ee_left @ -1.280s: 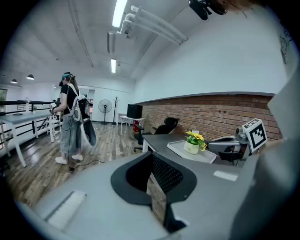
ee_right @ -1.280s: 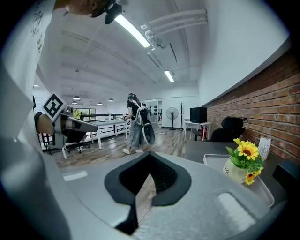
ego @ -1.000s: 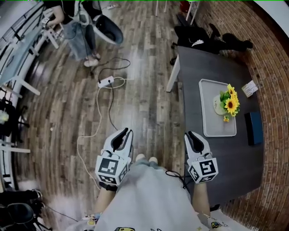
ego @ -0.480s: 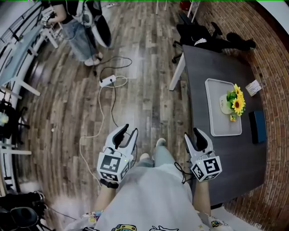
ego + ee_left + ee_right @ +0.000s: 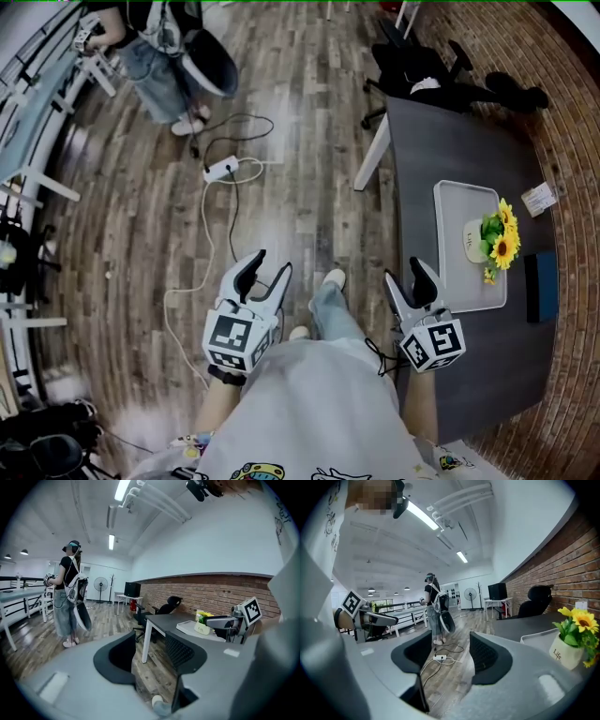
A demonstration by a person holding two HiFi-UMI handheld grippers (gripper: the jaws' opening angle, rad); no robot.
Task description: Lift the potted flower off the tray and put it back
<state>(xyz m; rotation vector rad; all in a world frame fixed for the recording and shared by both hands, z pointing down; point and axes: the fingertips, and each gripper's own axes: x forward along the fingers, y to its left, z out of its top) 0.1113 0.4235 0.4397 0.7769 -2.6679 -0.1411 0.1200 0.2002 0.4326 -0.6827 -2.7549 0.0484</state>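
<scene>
Wood-plank floor [image 5: 300, 131]: the largest item, bare here apart from a white power strip [image 5: 218, 170] and its cable.

Dark grey table [image 5: 450, 141]: set along the brick wall [image 5: 572, 112] and carrying everything for the job.

Pale tray [image 5: 455, 202]: lies flat on the table, its long side running along the table's length.

Left tool [image 5: 269, 267] and right tool [image 5: 405, 274]: both are held out at waist level and pointing ahead. The left is over the floor and the right is by the table's edge, both well apart from the pot. The jaws of each have just been opening and now stand about half spread, with nothing between them. I judge they are being readied for an approach not yet made.

Potted flower [image 5: 492, 239]: sits on the tray, toward its wall side, not yet lifted. It stands upright, its long axis vertical from white pot to yellow blooms. The largest bloom faces roughly toward the right tool.
</scene>
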